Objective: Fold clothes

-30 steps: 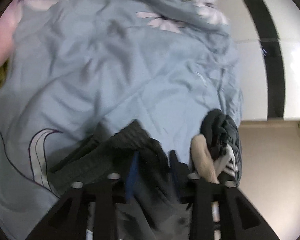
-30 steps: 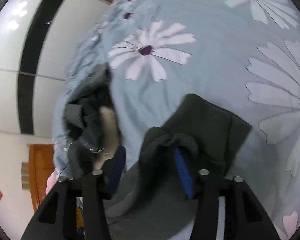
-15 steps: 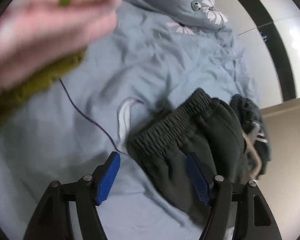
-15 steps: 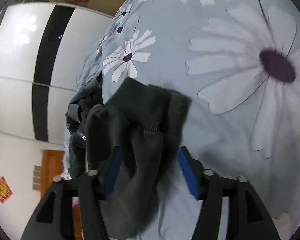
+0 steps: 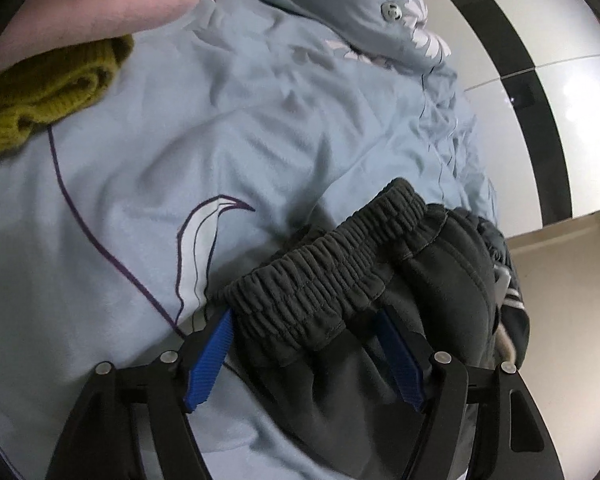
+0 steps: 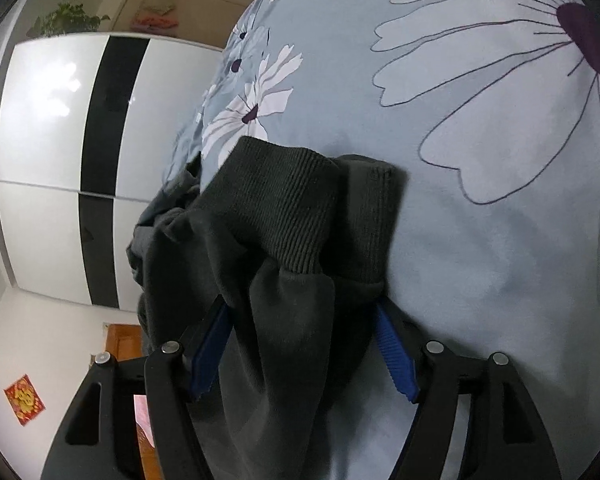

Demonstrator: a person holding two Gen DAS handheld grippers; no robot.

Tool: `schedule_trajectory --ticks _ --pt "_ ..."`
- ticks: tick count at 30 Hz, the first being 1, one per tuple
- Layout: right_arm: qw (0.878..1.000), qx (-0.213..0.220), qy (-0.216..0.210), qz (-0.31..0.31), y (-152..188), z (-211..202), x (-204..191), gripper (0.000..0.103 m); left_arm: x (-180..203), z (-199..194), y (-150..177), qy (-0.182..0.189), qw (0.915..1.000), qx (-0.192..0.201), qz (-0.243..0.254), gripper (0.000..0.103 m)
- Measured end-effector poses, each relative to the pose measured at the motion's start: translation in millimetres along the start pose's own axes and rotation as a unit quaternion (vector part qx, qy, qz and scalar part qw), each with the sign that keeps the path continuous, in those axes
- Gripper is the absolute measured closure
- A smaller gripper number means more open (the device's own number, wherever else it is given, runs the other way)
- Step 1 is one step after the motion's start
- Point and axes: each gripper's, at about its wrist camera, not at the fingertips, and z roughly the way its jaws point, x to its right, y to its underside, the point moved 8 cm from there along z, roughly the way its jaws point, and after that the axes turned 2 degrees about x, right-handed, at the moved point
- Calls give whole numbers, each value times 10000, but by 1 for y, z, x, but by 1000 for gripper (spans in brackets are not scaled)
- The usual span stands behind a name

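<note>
Dark grey sweatpants lie on a light blue flowered bedspread (image 5: 260, 128). In the left wrist view their elastic waistband (image 5: 324, 268) sits between the blue pads of my left gripper (image 5: 304, 344), whose jaws stand open around it. In the right wrist view the ribbed leg cuffs (image 6: 288, 216) lie between the blue pads of my right gripper (image 6: 304, 340), also open around the fabric. The pant legs hang down under both grippers.
A mustard knit garment (image 5: 48, 92) lies at the upper left under a person's arm (image 5: 100, 4). Another dark bundle of clothes (image 5: 504, 292) lies at the bed's right edge. A white and black wardrobe (image 6: 60, 160) stands beyond the bed.
Both grippers went from shut on the sweatpants to open. The pants now rest on the bed, and both grippers have closed in around the waistband and cuffs.
</note>
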Motion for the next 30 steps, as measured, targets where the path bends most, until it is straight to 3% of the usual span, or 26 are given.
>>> schedule_trajectory --ticks 1,3,5,6,10,15,19,21,27,30 --pt "10000 18 27 54 0 0 0 40 -1 -2 0 -4 10000 54 -39 34" --pt "9998 54 80 163 1 0 0 59 -4 -5 0 -66 9997 145 -172 43" --pt "9997 91 88 216 1 -4 -5 74 -3 -11 0 -180 9991 281 -274 58" --pt "9997 114 69 207 1 -8 -10 83 -3 -15 -1 -199 9988 304 -328 59" --pt "9998 188 -83 7 5 -31 -39 90 22 -38 -8 -96 9991 412 -98 68" --pt "9968 223 -541 -536 16 -90 -85 91 76 -86 -16 356 9966 583 454 70" --pt "9919 325 -887 -848 31 -149 -97 91 79 -132 -14 521 9917 716 930 71" --pt "9937 250 -720 -826 42 -162 -75 91 80 -155 -12 596 9883 781 1168 70" --pt "9976 -406 529 211 84 -141 62 91 5 -115 6 -141 9961 -27 870 70" --pt "9958 -390 639 531 92 -138 86 91 -25 -100 12 -372 9961 -335 729 70"
